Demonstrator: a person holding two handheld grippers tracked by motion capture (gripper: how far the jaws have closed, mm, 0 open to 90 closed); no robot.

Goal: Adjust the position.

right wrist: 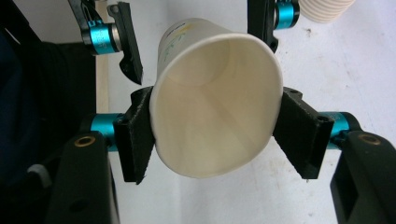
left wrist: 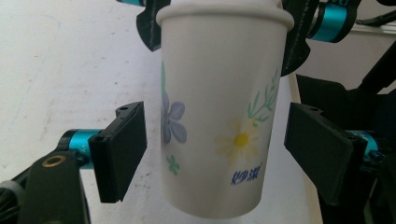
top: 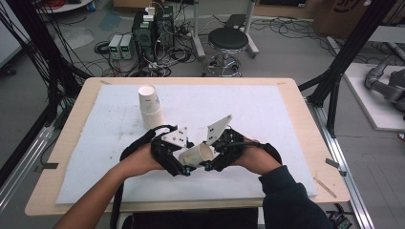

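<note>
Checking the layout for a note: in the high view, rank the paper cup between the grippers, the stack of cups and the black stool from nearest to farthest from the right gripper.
1. Paper cup: clamped in the right gripper.
2. Stack of cups: up-left on the white mat.
3. Black stool: on the floor beyond the table's far edge.

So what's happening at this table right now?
A person holds a gripper in each hand over the white mat. The right gripper is clamped on the rim of a flowered paper cup, squashing it slightly. The left gripper has its pads either side of the cup's body, not touching. A cup stack stands behind.
</note>
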